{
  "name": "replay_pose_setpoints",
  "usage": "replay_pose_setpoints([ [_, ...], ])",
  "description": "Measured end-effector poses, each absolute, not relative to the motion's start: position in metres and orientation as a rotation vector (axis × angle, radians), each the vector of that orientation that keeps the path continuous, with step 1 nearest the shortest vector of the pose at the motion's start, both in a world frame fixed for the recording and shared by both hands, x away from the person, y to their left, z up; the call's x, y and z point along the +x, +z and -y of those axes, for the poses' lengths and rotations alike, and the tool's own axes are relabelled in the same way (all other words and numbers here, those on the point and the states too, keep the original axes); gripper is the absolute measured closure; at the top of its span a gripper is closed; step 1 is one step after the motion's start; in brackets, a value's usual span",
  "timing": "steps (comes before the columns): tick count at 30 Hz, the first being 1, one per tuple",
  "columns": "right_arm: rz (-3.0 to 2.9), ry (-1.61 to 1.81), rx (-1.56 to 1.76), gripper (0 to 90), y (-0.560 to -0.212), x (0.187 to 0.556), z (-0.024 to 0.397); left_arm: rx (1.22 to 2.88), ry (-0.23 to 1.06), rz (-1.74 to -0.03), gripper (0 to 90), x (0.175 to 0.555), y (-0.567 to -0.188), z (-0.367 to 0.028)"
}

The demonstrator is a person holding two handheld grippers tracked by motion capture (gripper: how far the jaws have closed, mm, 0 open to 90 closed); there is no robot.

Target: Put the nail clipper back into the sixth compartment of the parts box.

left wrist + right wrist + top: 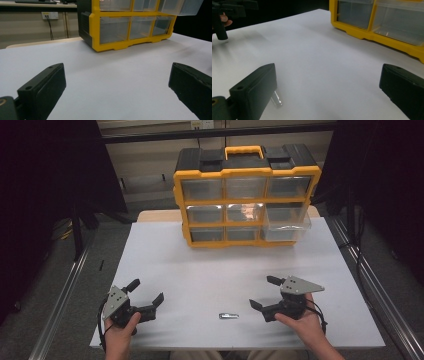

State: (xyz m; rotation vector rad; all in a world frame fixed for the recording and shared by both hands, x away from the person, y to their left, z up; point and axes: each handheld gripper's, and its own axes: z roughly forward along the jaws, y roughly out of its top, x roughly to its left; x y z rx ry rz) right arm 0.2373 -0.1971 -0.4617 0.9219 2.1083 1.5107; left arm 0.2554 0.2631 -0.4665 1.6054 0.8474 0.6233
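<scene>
A yellow and black drawer organizer (246,195) stands upright at the back middle of the white table (200,270). Its clear middle-right drawer (287,224) is pulled out. A small flat metal piece (228,315) lies near the front edge, between the two grippers and nearer the right one. My left gripper (146,291) rests at the front left, open with nothing between its jaws. My right gripper (261,292) is at the front right, also open and holding nothing. In the right gripper view the metal piece (276,98) lies just beside the left jaw.
Metal rails (65,290) run along both sides of the table. A wall socket (50,15) sits on the far wall. The organizer (130,27) is well ahead of the left gripper (117,75), with bare tabletop between them. The right gripper view shows the left gripper (227,10) far off.
</scene>
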Motion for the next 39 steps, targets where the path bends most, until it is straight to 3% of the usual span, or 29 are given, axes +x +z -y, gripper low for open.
replay_pose_setpoints([
  [21, -2.273, 1.476, 0.871, 2.8, -0.464, 0.247, 0.166, 1.614, 0.634, -0.852, 1.3, 0.255, -0.467, -0.262],
  [34, -2.465, 1.462, 0.773, 21.8, -0.470, 0.251, 0.140, 1.629, 0.623, -0.846, 1.3, 0.256, -0.467, -0.262],
  [39, -2.538, 1.425, 0.706, 34.9, -0.471, 0.252, 0.129, 1.628, 0.626, -0.842, 1.3, 0.256, -0.467, -0.261],
])
